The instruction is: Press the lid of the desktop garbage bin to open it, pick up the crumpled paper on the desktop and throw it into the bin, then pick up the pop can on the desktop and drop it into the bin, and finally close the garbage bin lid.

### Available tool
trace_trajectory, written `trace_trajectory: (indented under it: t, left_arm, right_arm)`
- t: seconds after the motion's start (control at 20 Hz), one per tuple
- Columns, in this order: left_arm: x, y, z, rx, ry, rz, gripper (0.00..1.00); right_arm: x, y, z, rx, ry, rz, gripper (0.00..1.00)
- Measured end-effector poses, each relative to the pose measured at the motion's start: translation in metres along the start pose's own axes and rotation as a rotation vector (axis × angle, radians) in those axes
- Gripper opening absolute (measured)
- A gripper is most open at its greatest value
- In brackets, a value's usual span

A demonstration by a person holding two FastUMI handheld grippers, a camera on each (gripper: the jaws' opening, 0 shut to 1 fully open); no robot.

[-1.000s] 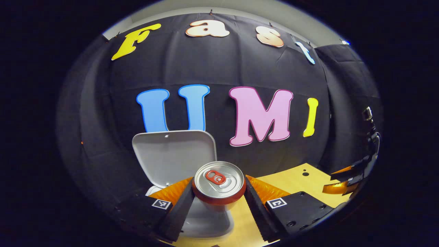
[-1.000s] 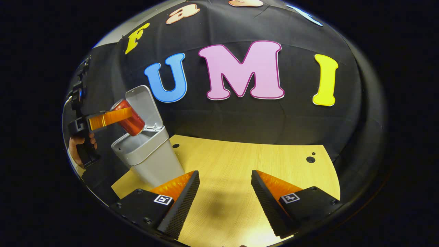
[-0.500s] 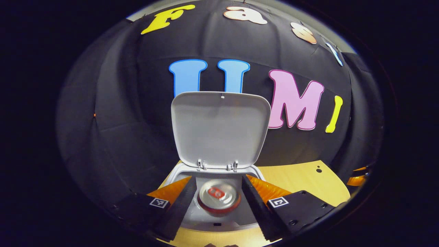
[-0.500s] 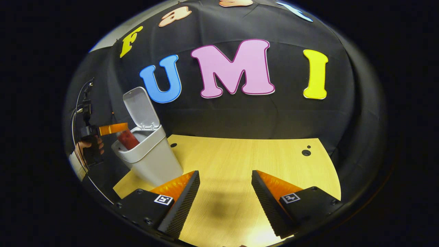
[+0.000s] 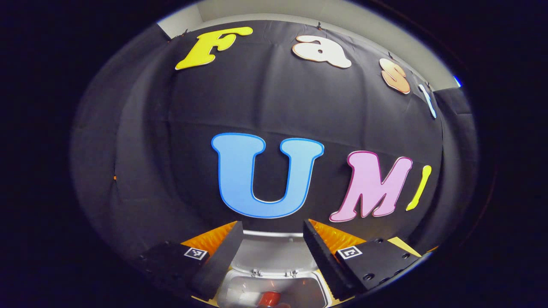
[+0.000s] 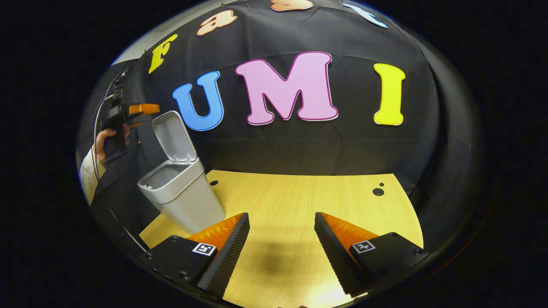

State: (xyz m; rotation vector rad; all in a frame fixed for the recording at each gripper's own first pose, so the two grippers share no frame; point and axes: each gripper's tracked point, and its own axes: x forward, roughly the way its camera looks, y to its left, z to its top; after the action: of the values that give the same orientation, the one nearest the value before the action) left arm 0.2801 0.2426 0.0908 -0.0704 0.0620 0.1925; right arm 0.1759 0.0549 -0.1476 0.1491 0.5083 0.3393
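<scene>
Tabletop (image 6: 299,201): light wood-grain surface with a straight far edge meeting the booth wall. Dark round holes are set near the far right corner (image 6: 378,191) and near the far left (image 6: 213,182). Booth wall (image 6: 299,145): black cloth, creased, hanging behind the tabletop. A pale ceiling strip (image 5: 342,21) shows above the cloth in the left gripper view

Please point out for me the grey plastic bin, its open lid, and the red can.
Grey plastic bin (image 6: 188,205), right gripper view, front wall.
Open grey lid (image 6: 173,137), right gripper view, inner face.
Red pop can (image 5: 269,298), left gripper view, its side, inside the bin.
</scene>
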Motion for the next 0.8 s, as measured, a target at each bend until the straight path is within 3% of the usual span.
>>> trace_trajectory:
  t: [0.1,0.2,0.35,0.55,0.8]
  left_arm:
    - [0.019,-0.010,0.003,0.028,0.002,-0.027,0.97]
    - [0.042,-0.023,-0.019,0.067,0.102,-0.056,0.94]
    - [0.039,-0.025,-0.032,0.097,0.187,-0.065,0.98]
    - [-0.010,-0.024,-0.052,0.077,0.309,-0.125,0.96]
    - [-0.075,-0.023,-0.124,0.018,0.582,-0.164,0.95]
  right_arm:
    - [0.000,0.002,-0.002,0.005,-0.001,0.001,0.98]
    - [-0.001,0.004,-0.003,0.015,-0.003,0.000,0.98]
    - [-0.003,0.005,-0.001,0.012,-0.009,0.002,0.98]
    - [0.003,0.011,-0.003,0.010,0.001,0.018,0.98]
    - [0.016,0.039,-0.003,0.008,0.014,0.080,0.98]
